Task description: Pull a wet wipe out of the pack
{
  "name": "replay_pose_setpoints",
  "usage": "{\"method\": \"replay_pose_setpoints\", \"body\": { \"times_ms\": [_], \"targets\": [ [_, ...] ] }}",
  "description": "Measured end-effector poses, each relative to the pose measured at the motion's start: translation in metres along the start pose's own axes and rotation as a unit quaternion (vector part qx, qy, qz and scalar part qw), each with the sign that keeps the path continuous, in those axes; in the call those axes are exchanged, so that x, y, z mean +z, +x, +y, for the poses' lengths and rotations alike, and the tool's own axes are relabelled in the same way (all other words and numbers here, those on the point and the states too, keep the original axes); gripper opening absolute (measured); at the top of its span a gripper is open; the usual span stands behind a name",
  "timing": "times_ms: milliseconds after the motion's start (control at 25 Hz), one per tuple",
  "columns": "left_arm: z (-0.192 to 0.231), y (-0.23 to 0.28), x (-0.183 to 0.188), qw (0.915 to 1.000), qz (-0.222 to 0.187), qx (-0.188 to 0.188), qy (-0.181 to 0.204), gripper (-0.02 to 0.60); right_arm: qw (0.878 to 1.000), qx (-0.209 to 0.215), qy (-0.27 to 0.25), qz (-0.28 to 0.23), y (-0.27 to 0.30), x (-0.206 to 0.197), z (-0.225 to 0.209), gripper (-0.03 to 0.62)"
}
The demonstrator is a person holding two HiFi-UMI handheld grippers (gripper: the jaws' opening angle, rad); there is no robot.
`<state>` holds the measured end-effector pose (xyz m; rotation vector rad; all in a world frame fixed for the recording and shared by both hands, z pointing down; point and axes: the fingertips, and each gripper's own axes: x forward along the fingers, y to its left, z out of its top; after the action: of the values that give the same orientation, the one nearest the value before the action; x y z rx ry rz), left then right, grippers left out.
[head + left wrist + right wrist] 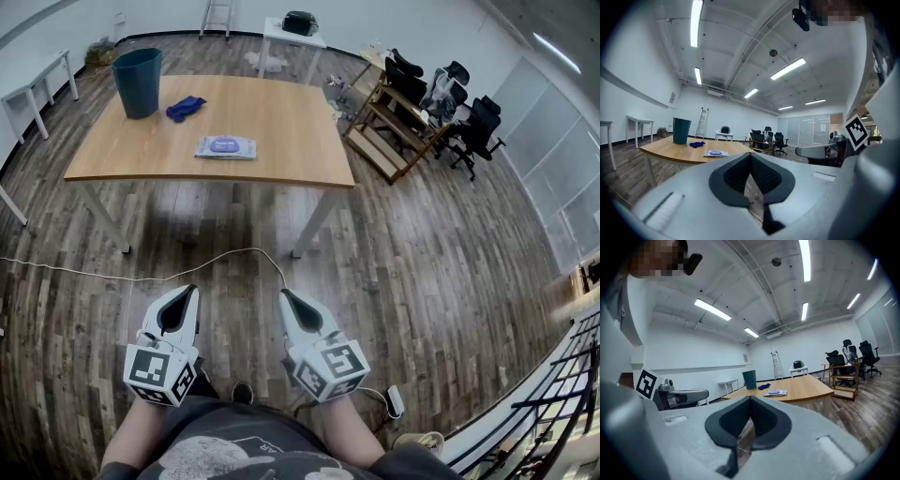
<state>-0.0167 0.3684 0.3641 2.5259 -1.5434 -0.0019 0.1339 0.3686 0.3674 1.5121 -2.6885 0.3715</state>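
I am only at the approach: my left claw and right claw are clenched empty, well apart from the table. The wipe pack lies near its front edge, so I think I must first walk closer

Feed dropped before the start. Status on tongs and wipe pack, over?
Left tongs and right tongs shut, empty, short of the table. Wipe pack flat on it, untouched. Bin, blue cloth beyond it; nothing blocking.

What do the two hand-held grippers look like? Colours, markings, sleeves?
Left hand-held gripper and right hand-held gripper match: pale grey shells tapering to a tip, black textured lining. Each carries a cube with black-and-white square markers at the rear. The person wears a dark grey T-shirt with a pale print.
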Motion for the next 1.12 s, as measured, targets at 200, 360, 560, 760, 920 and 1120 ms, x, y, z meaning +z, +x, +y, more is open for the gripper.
{"method": "replay_pose_setpoints", "body": {
  "times_ms": [200, 360, 560, 760, 920, 1120],
  "targets": [
    [0.007, -0.002, -0.001, 0.9999, 0.001, 0.008, 0.011, 0.018, 1.0, -0.004, 0.008, -0.001, -0.001, -0.003, 0.001, -0.009],
    [0.019, -0.006, -0.004, 0.9998, 0.004, 0.018, 0.011, 0.018, 1.0, -0.005, 0.01, 0.002, -0.001, -0.007, 0.003, -0.009],
    [0.02, -0.009, -0.005, 0.9996, 0.004, 0.02, 0.018, 0.018, 1.0, -0.014, 0.025, -0.007, -0.006, -0.009, -0.004, -0.009],
    [0.013, -0.013, -0.011, 0.9995, 0.0, 0.021, 0.025, 0.018, 0.998, -0.013, 0.045, -0.038, -0.012, -0.01, -0.011, -0.008],
    [0.012, -0.014, -0.015, 0.9989, 0.002, 0.025, 0.04, 0.018, 1.0, -0.01, 0.02, -0.014, -0.012, -0.028, -0.011, -0.008],
    [0.018, -0.018, -0.014, 0.9985, 0.007, 0.035, 0.043, 0.018, 1.0, -0.01, 0.003, 0.021, -0.016, -0.045, -0.013, -0.008]
  ]
}}
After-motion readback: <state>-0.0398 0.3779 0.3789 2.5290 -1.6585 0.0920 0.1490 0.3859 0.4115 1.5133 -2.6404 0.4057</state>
